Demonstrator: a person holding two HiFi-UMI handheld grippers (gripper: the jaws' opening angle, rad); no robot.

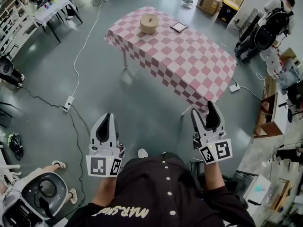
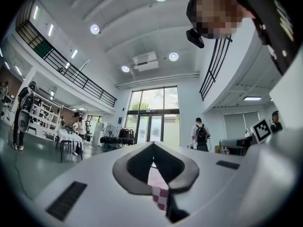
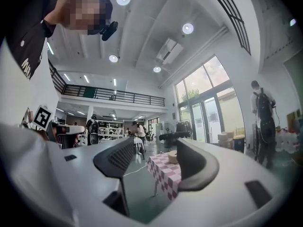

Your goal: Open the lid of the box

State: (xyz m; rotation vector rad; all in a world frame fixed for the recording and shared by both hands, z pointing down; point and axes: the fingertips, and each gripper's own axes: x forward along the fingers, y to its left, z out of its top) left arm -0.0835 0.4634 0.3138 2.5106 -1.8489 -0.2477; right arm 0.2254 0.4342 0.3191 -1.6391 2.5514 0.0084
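Left side: my left hand-held gripper (image 1: 107, 122) hangs low at my 7 o'clock and points toward the bench (image 1: 189, 60). Its jaws are pressed together at the tips with nothing pinched. A narrow slit below the tips shows only a strip of far-off checked cloth.
Right side: my right hand-held gripper (image 1: 203, 113) hangs at my 5 o'clock, also aimed forward. Its jaws are spread with nothing between them. The gap frames the bench end and the box, both far off.
Bench: it is covered in pink-and-white checks and stands on the grey floor (image 1: 142, 93) at my 12 o'clock, well apart from both tools.
Box: the round tan box (image 1: 148, 23) sits on the bench toward its far left end, at about 11 o'clock from the bench's middle. Nothing touches it.
Frame: a small dark square frame (image 1: 179, 27) lies near the box at its 3 o'clock.
Floor: a white cable (image 1: 85, 41) runs to a power strip (image 1: 69, 103) at my 10 o'clock.
Bystander: a person (image 1: 272, 22) stands at my 2 o'clock, beyond the bench.
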